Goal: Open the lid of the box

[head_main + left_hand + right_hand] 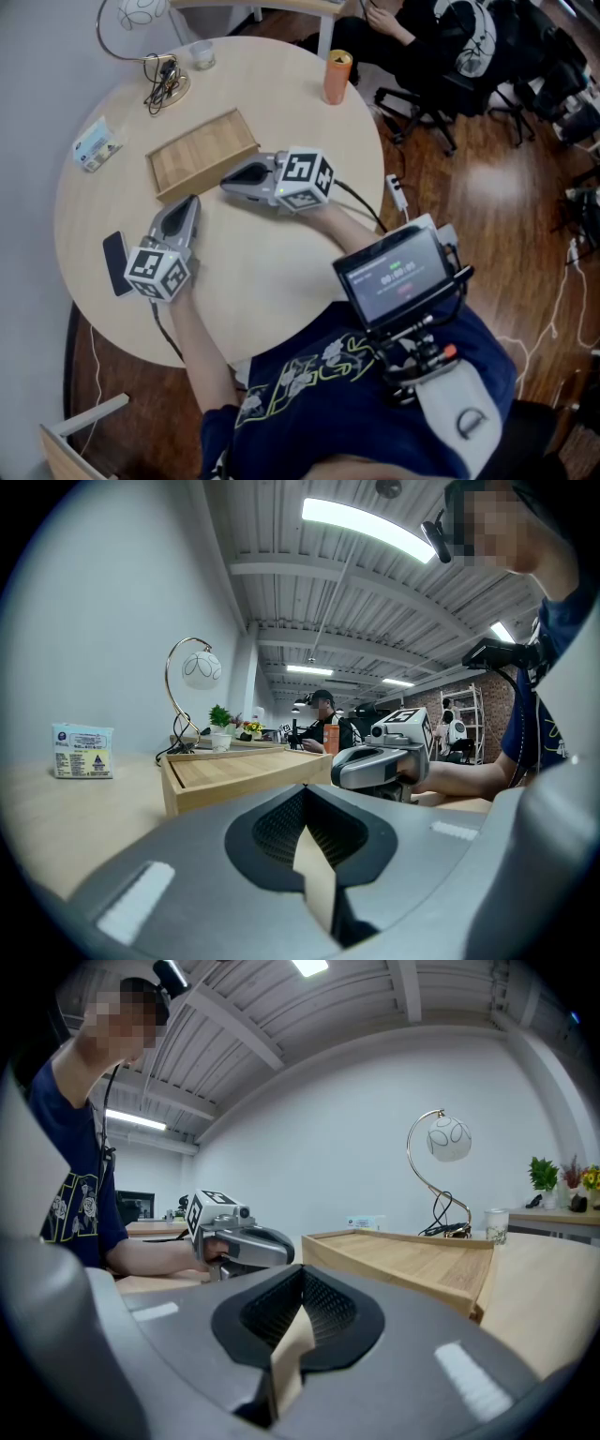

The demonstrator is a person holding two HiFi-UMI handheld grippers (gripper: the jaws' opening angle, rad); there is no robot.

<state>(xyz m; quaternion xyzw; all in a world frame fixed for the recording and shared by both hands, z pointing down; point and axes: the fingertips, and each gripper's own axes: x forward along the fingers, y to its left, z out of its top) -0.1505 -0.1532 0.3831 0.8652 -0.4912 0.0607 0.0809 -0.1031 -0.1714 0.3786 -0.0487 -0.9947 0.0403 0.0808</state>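
Observation:
A flat wooden box (202, 153) lies on the round light table (253, 272), its lid down. My left gripper (190, 202) rests on the table just in front of the box's near left corner, shut and empty. My right gripper (230, 182) lies beside the box's near right side, also shut with nothing in it. In the left gripper view the box (244, 772) sits just beyond my closed left gripper (307, 829), with the right gripper (380, 761) to its right. The right gripper view shows the box (412, 1262) ahead on the right and the left gripper (239, 1243) at left.
A dark phone (116, 262) lies by my left hand. A tissue packet (97, 143), a lamp base with cables (164, 82), a glass (202, 54) and an orange can (337, 77) stand along the far edge. A seated person (422, 37) is behind the table.

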